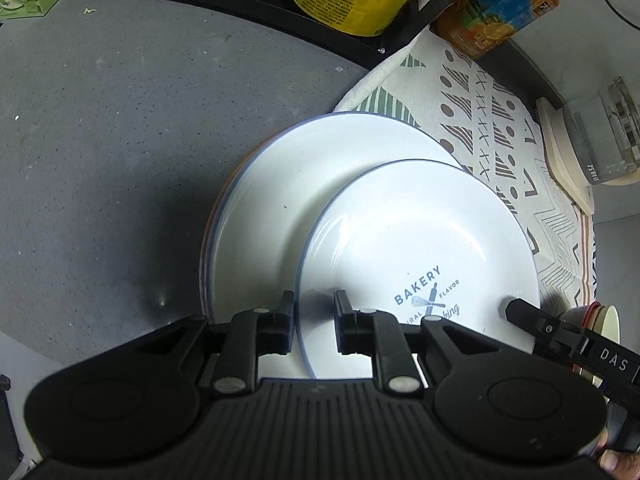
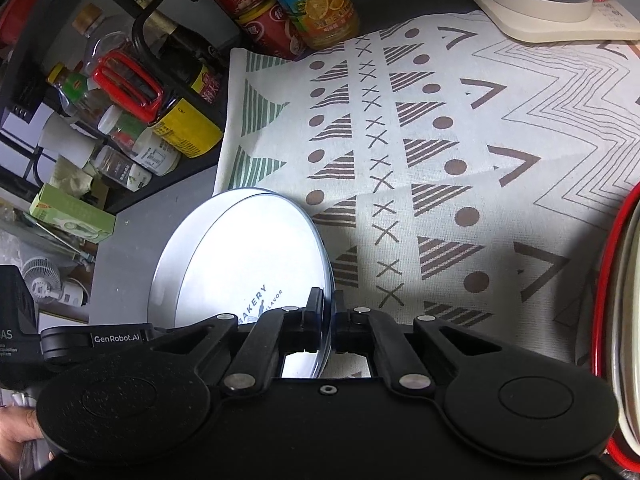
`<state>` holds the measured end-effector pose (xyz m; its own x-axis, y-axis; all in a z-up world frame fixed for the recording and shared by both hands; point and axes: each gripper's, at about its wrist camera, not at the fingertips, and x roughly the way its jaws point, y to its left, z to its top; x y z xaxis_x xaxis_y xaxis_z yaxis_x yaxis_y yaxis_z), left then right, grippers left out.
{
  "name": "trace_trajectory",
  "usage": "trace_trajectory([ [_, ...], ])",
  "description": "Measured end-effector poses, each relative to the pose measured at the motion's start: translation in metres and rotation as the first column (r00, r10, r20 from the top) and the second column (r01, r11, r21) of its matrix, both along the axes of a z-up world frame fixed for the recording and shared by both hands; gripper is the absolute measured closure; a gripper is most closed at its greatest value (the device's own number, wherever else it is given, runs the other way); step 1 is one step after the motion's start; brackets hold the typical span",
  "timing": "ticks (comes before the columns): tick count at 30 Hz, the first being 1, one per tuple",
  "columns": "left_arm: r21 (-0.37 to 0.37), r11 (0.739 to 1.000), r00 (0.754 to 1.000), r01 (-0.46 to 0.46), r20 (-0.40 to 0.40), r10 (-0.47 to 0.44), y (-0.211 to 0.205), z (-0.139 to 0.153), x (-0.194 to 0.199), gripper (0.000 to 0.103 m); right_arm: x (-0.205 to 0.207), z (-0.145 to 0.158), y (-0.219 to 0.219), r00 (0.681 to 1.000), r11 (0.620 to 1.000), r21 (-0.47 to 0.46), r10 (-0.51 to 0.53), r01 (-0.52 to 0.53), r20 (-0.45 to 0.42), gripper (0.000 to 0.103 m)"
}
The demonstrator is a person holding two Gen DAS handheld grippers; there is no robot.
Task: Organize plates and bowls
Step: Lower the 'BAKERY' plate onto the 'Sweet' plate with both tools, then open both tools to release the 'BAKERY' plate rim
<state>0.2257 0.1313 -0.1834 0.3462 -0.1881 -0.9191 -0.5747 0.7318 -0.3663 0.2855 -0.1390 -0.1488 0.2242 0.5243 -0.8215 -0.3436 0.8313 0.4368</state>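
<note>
My right gripper (image 2: pixel 328 322) is clamped on the rim of the top plate (image 2: pixel 256 264), which carries the BAKERY print. My left gripper (image 1: pixel 311 322) straddles the opposite rim, jaws apart, not clearly pinching. The plate sits offset toward 4 o'clock on the lower plate (image 1: pixel 288 184), which tops a stack at the edge of the patterned cloth (image 2: pixel 460 140). I judge it needs sliding toward 10 o'clock to centre; the right holds.
</note>
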Motion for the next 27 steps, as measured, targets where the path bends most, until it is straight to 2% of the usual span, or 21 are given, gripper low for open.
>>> trace_trajectory([
  [5,0.028,0.999,1.000,0.017,-0.011,-0.016,0.000,0.007,0.002,0.086,0.000,-0.002,0.001,1.000,1.000,-0.006,0.002,-0.002,0.004,0.099],
  [7,0.022,1.000,1.000,0.014,-0.013,-0.014,0.003,0.010,0.001,0.082,0.000,-0.002,0.001,1.000,1.000,-0.006,0.001,-0.001,0.003,0.099],
  [10,0.036,0.999,1.000,0.013,-0.002,-0.013,0.008,0.018,-0.002,0.069,0.001,-0.002,0.003,1.000,1.000,-0.014,-0.002,0.002,0.004,0.099],
  [12,0.058,0.998,1.000,0.012,0.005,-0.012,0.010,0.024,-0.004,0.056,0.000,-0.003,0.004,1.000,1.000,-0.019,-0.001,0.001,0.006,0.098],
  [21,0.084,0.996,1.000,-0.005,0.025,0.003,0.017,0.036,-0.011,0.045,0.002,-0.005,0.009,1.000,0.999,-0.034,-0.013,0.013,0.001,0.096],
  [27,0.096,0.995,1.000,-0.029,0.006,0.029,0.020,0.031,-0.016,0.043,0.000,-0.012,0.012,1.000,0.999,-0.048,-0.013,0.012,-0.011,0.093],
])
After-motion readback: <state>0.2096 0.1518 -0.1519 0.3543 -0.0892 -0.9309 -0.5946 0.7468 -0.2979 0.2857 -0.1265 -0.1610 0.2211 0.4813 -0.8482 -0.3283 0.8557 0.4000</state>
